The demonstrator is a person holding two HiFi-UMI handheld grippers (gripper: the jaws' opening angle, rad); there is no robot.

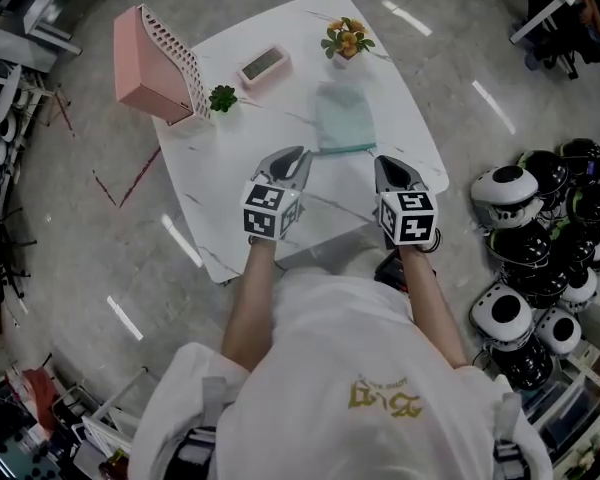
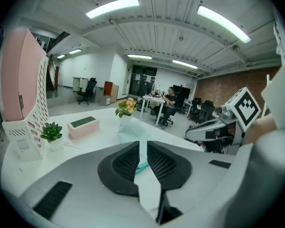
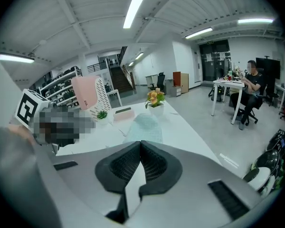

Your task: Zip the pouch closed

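Note:
A flat teal pouch (image 1: 342, 118) lies on the white marble table (image 1: 230, 198), past both grippers. It also shows as the pouch (image 2: 133, 131) just beyond my left jaws and the pouch (image 3: 145, 126) beyond my right jaws. My left gripper (image 1: 298, 158) hovers by the pouch's near left corner; its jaws stand a narrow gap apart with nothing between them (image 2: 142, 145). My right gripper (image 1: 386, 165) hangs off the pouch's near right corner, shut and empty (image 3: 140, 144). Neither gripper touches the pouch.
A pink file rack (image 1: 155, 63) stands at the table's far left, with a small green plant (image 1: 222, 97) and a pink box (image 1: 263, 65) beside it. A flower pot (image 1: 347, 38) sits behind the pouch. Black-and-white helmets (image 1: 525, 268) lie piled on the floor at right.

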